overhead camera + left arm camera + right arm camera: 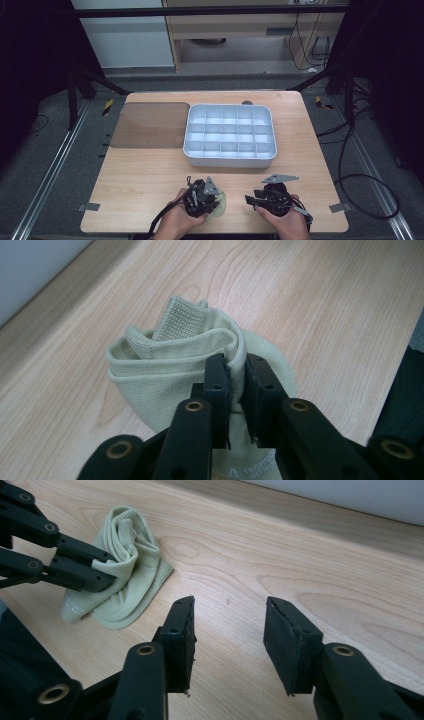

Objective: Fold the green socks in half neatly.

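Lying bunched on the near part of the wooden table [150, 170], the pale green sock [170, 365] is folded over on itself into several layers, its ribbed knit cuff poking up at the top of the bundle and some printed lettering showing on the part closest to the left gripper's camera. The left gripper [237, 385] has its black jaws clamped together on a fold at the sock's edge, the fabric pinched between the pads. In the right gripper view the sock rests on the wood to the left, with the left gripper's jaws biting into its side. The right gripper [230, 640] is just beside it, its jaws standing apart over bare wood with nothing between them. Farther back on the table sit a white compartment tray [230, 157] and, to its left, a brownish translucent lid [150, 125].
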